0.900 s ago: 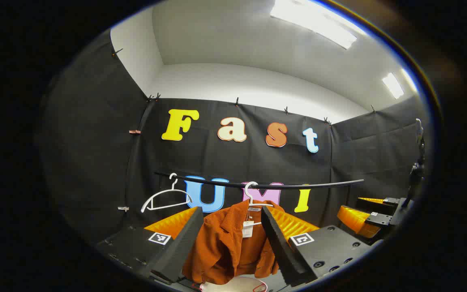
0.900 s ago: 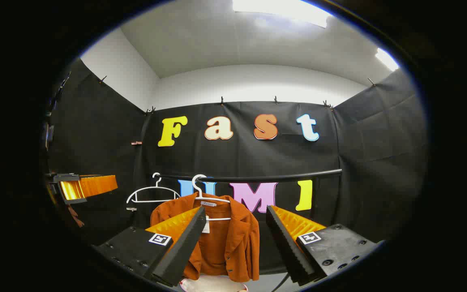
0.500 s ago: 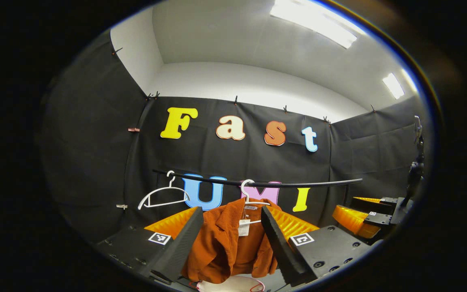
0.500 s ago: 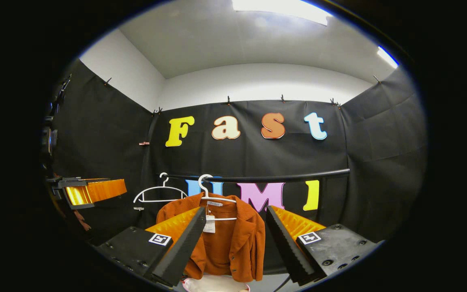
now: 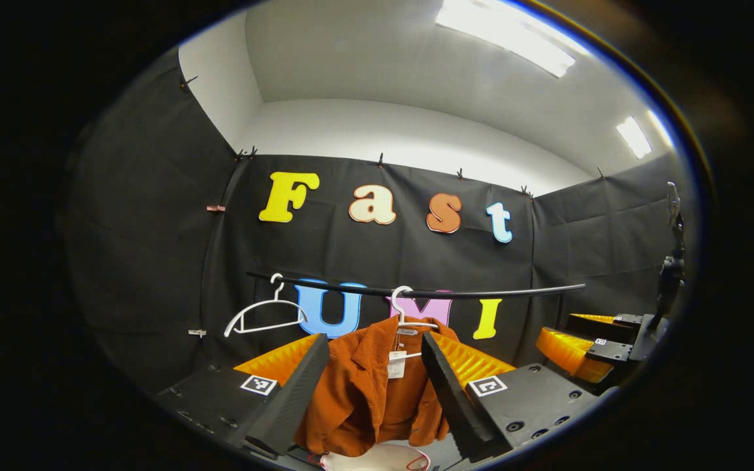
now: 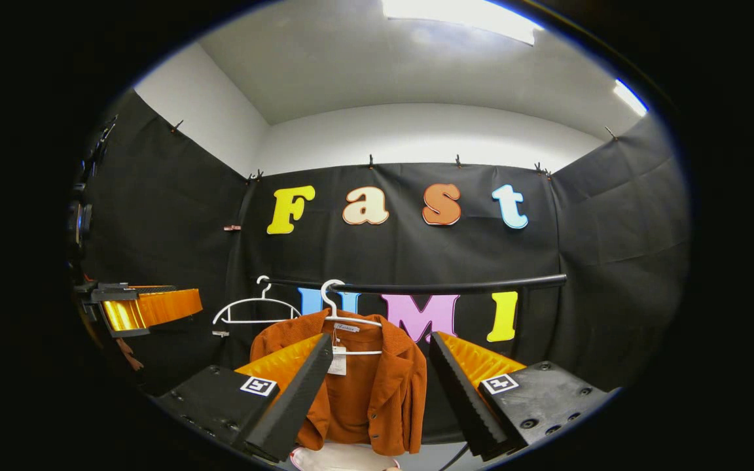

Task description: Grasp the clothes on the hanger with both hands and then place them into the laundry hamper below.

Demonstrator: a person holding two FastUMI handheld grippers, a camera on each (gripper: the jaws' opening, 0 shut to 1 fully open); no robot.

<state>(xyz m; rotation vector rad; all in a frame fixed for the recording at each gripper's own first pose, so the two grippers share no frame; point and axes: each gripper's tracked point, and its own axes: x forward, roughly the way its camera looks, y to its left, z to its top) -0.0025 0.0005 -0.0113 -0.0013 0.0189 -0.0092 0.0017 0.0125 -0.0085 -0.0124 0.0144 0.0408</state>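
The rust corduroy jacket (image 6: 364, 386) hangs below the rail (image 6: 442, 286), soft and light (likely slumping). Both grippers' fingers (image 5: 305, 386) spread wide, empty; shoulders suit grasping.

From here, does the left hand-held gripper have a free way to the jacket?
Probably yes: the left hand-held gripper is open, the jacket hangs on its hanger straight ahead between the fingers, nothing between them.
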